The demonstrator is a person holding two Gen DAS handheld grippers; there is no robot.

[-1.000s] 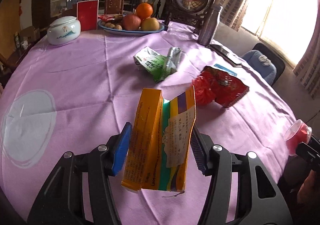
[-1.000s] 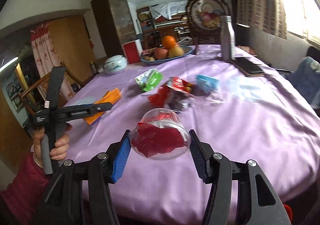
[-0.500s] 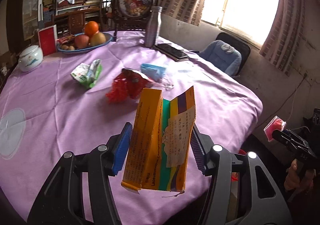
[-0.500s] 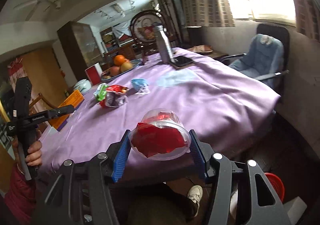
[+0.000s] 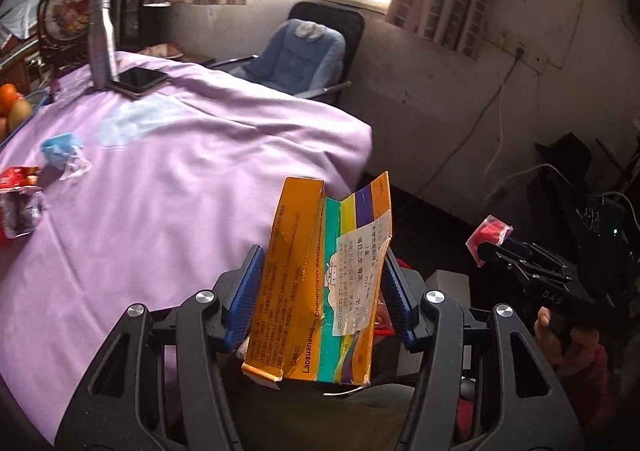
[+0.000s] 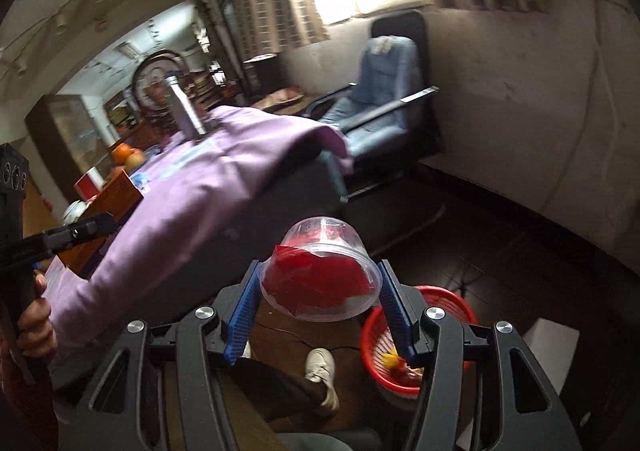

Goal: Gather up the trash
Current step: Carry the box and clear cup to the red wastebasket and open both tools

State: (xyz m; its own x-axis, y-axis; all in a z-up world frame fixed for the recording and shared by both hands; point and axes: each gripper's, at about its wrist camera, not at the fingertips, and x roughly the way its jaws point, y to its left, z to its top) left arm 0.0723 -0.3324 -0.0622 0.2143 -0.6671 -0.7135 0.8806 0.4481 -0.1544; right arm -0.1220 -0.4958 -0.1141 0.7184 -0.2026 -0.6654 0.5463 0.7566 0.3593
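The left gripper (image 5: 320, 303) is clamped on a flattened orange medicine carton (image 5: 316, 283) with teal, yellow and purple stripes; its side reads "Laosuanjun", and a torn white label (image 5: 360, 275) with small print is stuck on its face. It hangs past the edge of the tabletop (image 5: 160, 171), which is draped in a lilac cloth. The right gripper (image 6: 318, 311) is closed on a clear plastic cup (image 6: 320, 271) lying on its side, with crumpled red wrapping inside. Just below it on the floor stands a red mesh basket (image 6: 460, 303) holding yellow and red scraps. Farther off, on the tabletop, lie a red snack packet (image 5: 18, 203) and a blue wrapper (image 5: 60, 149), then a phone (image 5: 138, 79) beside a steel bottle (image 5: 102, 43).
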